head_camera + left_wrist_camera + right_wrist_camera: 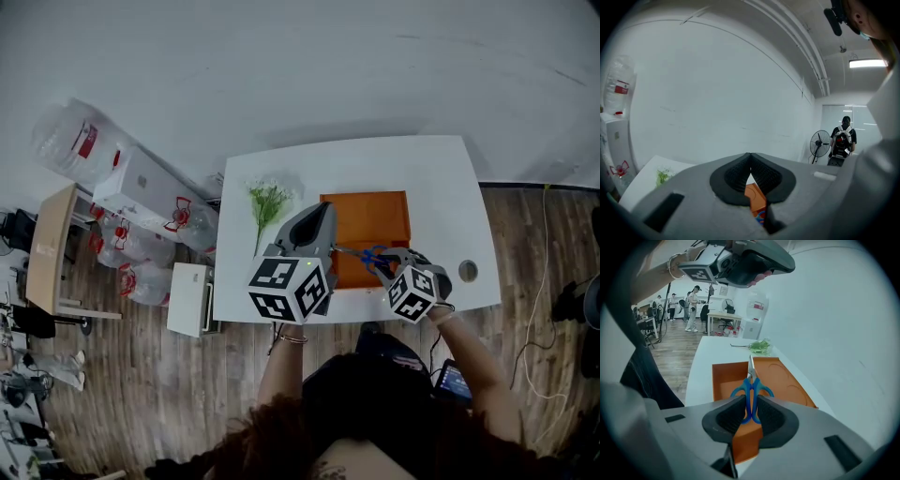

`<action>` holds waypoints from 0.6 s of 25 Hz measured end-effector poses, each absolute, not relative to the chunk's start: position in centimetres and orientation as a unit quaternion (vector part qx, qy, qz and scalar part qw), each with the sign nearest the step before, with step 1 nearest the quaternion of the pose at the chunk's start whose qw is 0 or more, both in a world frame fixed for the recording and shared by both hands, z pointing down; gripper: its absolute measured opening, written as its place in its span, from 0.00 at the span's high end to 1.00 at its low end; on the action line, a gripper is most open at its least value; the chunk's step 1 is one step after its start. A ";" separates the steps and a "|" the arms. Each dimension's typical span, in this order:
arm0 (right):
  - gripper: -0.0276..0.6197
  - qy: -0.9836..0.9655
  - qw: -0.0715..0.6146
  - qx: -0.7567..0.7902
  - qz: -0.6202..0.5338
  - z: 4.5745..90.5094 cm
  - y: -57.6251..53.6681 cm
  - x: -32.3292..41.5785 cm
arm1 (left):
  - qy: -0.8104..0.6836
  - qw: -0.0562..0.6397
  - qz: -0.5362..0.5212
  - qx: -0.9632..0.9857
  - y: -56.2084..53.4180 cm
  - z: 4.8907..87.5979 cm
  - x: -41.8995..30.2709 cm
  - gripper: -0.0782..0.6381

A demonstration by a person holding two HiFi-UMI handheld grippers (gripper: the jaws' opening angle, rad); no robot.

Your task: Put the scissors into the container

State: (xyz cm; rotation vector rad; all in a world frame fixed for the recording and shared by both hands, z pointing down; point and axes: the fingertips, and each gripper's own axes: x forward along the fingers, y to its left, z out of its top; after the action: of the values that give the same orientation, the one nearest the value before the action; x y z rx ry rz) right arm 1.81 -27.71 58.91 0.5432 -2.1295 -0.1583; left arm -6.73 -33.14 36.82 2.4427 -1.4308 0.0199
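**A:** Head view first: white bench (441,187) against a pale wall. Orange container (370,220) near the middle, green sprig (269,202) lying just left of it.

**B:** And the scissors (751,389)?

**A:** Held in the right gripper (750,401). Clearest in the right gripper view: fingers (726,416) clamped from both sides on the blue handle loops.

**B:** Blades open or shut?

**A:** Shut, and pointing straight away from the gripper, along the container's near-left part towards the sprig.

**B:** Resting on the container or above it?

**A:** Hard to say. Over the near right edge in the head view, tips reaching inward. Cannot tell whether touching the orange floor.

**B:** Anything in the left gripper (326,208)?

**A:** Nothing. Fingers (733,176) shut tip to tip in the left gripper view. Only a narrow slit lower down, showing a strip of orange and a speck of blue beyond.

**B:** Placed where?

**A:** Over the container's left edge in the head view, beside the right gripper. Seen from the right gripper view, up high, well above the bench.

**B:** Anything else on the bench?

**A:** Only a small round hole (468,271) near the right corner, well apart from the container.
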 end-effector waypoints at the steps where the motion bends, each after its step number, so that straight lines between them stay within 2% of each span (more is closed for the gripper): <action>1: 0.84 -0.860 0.458 0.214 -0.064 59.4 -27.9 1.8 | -0.501 0.156 0.008 0.851 -33.3 37.0 -6.8 0.87; 15: 0.84 -0.831 0.535 0.150 -0.039 64.6 -29.0 1.6 | -0.516 0.186 0.017 0.836 -34.6 39.5 -7.7 0.87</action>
State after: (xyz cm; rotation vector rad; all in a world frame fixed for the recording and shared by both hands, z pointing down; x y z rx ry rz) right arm 1.64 -29.04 64.56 0.3578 -1.9791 -0.0925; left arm -7.67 -34.58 39.55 2.3540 -1.4536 0.0486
